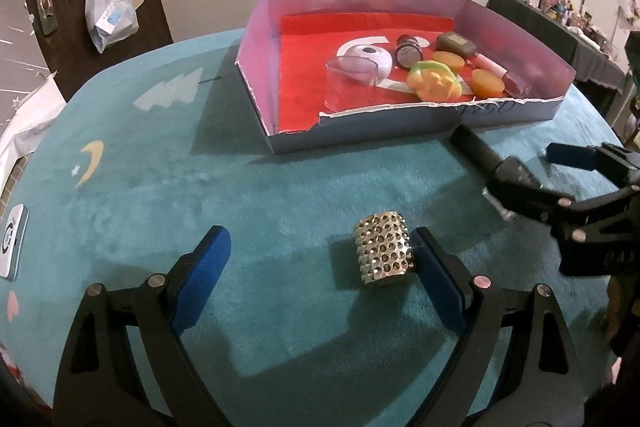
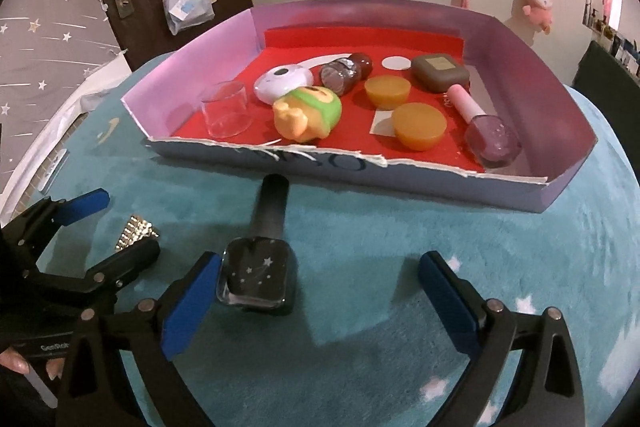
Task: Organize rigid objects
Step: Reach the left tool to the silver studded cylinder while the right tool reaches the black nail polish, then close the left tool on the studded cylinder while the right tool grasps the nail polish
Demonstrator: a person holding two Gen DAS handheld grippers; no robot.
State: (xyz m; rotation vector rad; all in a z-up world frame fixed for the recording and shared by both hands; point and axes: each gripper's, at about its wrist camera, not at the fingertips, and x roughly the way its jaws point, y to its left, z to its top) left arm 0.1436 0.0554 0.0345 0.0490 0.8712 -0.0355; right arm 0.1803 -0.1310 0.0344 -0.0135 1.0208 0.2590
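Teal rug [image 1: 168, 211] carries it all, tray [image 1: 400, 135] at its far edge. Left gripper [image 1: 320, 279] gapes wide, studded cylinder [image 1: 382, 251] inside, touching its right finger, axis running toward the tray. Right gripper [image 2: 320, 303] gapes too, dark bottle [image 2: 260, 275] against its left finger, neck aimed at the tray.
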